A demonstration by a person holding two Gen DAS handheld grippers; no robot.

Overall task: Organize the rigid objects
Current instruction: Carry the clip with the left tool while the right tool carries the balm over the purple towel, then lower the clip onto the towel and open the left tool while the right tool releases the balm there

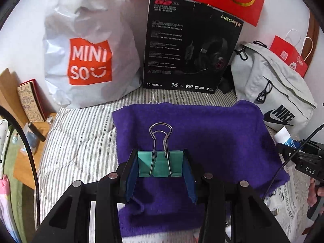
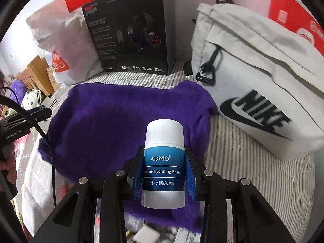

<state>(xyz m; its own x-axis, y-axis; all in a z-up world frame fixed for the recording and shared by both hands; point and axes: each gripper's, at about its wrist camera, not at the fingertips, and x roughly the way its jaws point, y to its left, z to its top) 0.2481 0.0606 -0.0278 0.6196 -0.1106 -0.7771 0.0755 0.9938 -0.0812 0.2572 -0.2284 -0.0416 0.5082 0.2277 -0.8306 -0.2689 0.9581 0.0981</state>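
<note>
My left gripper (image 1: 160,167) is shut on a teal binder clip (image 1: 160,165) with its wire handles pointing forward, held above a purple cloth (image 1: 202,133). My right gripper (image 2: 164,169) is shut on a white and blue ADMD balm tube (image 2: 163,166), held upright over the same purple cloth (image 2: 113,121). The right gripper with the tube's white cap (image 1: 283,134) shows at the right edge of the left wrist view. The left gripper (image 2: 43,112) shows at the left edge of the right wrist view.
The cloth lies on a striped bedsheet (image 1: 81,133). Behind it stand a white Miniso bag (image 1: 89,60), a black headset box (image 1: 188,44) and a grey Nike bag (image 1: 279,93). Red paper bags (image 1: 291,56) lean on the wall. A wooden side table (image 1: 26,162) stands left.
</note>
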